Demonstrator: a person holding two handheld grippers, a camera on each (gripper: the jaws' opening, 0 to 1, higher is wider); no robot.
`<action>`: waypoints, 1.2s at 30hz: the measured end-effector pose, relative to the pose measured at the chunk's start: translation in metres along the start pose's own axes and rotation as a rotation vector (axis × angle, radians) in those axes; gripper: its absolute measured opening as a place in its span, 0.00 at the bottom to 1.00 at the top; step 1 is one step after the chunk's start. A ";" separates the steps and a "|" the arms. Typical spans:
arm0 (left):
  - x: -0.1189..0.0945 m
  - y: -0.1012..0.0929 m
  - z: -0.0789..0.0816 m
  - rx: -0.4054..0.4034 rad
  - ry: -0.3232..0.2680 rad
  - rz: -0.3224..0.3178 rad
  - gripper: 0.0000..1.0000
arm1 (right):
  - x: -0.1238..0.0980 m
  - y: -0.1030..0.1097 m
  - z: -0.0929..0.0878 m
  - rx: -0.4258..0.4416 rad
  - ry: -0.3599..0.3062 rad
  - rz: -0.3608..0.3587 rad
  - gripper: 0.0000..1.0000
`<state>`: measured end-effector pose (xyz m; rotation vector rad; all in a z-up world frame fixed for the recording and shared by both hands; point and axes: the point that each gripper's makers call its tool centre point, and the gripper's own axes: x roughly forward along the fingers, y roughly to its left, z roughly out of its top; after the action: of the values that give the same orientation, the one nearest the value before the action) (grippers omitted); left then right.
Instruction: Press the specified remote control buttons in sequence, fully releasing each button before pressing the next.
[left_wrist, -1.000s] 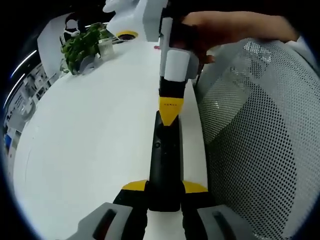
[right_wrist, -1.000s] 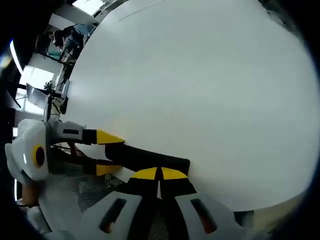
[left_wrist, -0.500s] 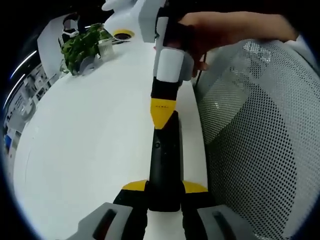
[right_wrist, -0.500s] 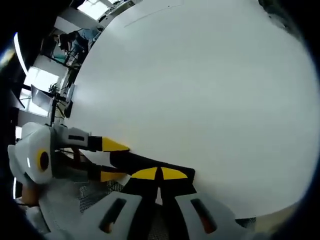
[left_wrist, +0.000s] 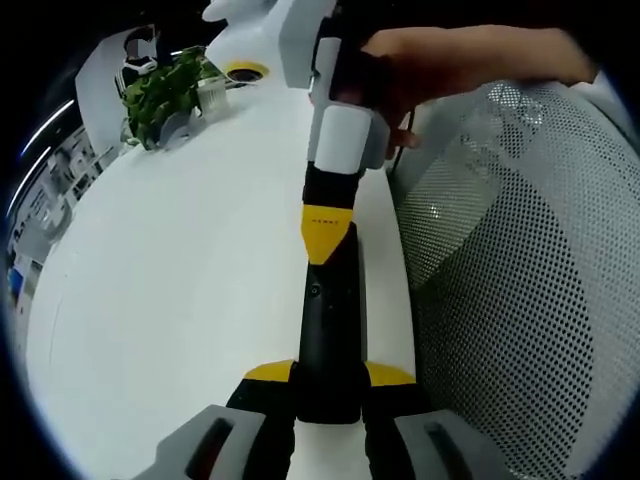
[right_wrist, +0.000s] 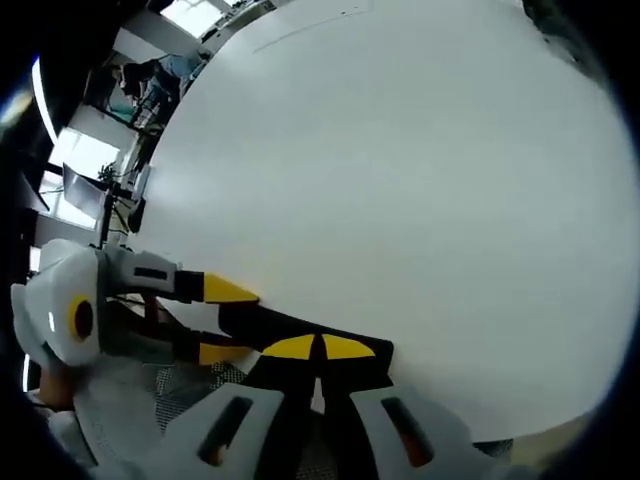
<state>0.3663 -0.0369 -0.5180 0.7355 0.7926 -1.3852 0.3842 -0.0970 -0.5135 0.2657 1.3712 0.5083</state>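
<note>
Black remote (left_wrist: 328, 330) is lying near tabletop (left_wrist: 180, 280) edge, left gripper (left_wrist: 329, 375) jaws pinching it, right gripper (right_wrist: 320, 348) jaws pressed together, tip pressing a button; sequence progress unclear.

Opposed close cams (shared remote (left_wrist: 330, 330))

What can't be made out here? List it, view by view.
- Left gripper view: the buttons on the remote are too dark and small to read.
- Left gripper view: the spot under the right hand-held gripper is covered by its yellow tip.
- Right gripper view: the remote's top face is seen edge-on and partly behind the shut jaws.
</note>
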 end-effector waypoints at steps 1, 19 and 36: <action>0.000 0.000 0.000 0.000 0.000 0.000 0.25 | 0.000 0.000 0.000 -0.001 -0.002 -0.001 0.00; 0.001 0.001 0.001 -0.001 0.001 0.001 0.24 | 0.003 -0.002 0.002 -0.063 -0.005 -0.055 0.00; 0.001 0.001 0.001 -0.004 0.000 0.005 0.24 | 0.001 0.006 -0.001 -0.027 0.013 0.023 0.00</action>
<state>0.3670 -0.0384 -0.5181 0.7333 0.7928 -1.3788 0.3825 -0.0912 -0.5121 0.2570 1.3745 0.5483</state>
